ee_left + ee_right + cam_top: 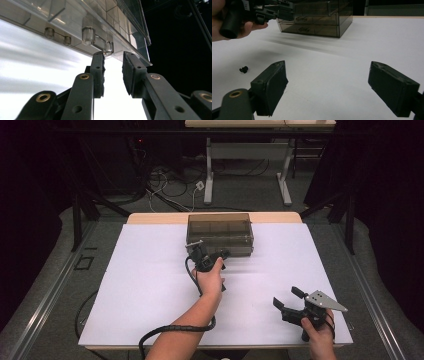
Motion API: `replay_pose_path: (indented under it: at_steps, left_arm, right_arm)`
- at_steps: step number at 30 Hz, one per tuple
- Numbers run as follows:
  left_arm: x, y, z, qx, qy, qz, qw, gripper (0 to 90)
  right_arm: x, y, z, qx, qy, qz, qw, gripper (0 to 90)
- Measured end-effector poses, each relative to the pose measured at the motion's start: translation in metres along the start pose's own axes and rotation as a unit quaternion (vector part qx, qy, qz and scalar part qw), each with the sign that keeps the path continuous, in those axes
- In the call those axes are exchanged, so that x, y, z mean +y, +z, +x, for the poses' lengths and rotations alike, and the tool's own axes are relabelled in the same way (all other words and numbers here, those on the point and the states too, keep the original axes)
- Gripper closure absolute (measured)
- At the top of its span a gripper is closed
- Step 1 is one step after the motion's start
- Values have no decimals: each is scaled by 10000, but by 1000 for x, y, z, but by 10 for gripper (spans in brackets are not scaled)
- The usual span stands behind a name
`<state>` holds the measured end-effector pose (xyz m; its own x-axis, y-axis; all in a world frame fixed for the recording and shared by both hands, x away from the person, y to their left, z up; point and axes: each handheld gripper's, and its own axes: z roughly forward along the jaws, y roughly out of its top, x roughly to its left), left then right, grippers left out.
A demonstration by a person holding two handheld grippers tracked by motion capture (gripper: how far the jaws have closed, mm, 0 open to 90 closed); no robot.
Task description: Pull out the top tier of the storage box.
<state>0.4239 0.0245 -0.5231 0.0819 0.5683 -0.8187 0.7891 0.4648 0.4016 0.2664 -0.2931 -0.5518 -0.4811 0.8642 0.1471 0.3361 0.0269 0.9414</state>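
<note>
White table (150, 285), dark room. Left gripper (212, 257) parted, empty, at smoked plastic organizer box (220, 232) latch (96, 37); box seemingly unopened. Right gripper (290, 300) spread, idle, near right.

My jaws stand a little apart with bare white surface (37, 72) showing through the gap. Just beyond their tips runs the lower front edge of a clear plastic box (100, 17), tilted across my view. A clear hinge-like clasp (97, 40) sits at the tip of my left-hand jaw, apparently touching it.
</note>
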Motion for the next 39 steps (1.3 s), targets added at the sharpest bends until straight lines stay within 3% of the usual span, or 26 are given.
replay_pose_path:
  at_steps: [11,19,25,31,39]
  left_arm:
    - [-2,-12,-6,-134,149,125,9997,639]
    - [-1,-18,-14,-99,446,202,9988,603]
    - [1,-19,-17,-141,441,113,9989,567]
    - [4,-20,-23,-157,681,-21,9976,523]
    - [9,-23,-29,-17,992,-157,9949,477]
  right_arm:
    - [0,1,0,-73,15,-1,10000,148]
    - [0,0,-1,-1,34,44,10000,148]
    - [0,1,0,-11,30,43,10000,148]
    - [-1,1,-1,11,54,24,10000,148]
    - [-1,1,0,19,39,21,10000,148]
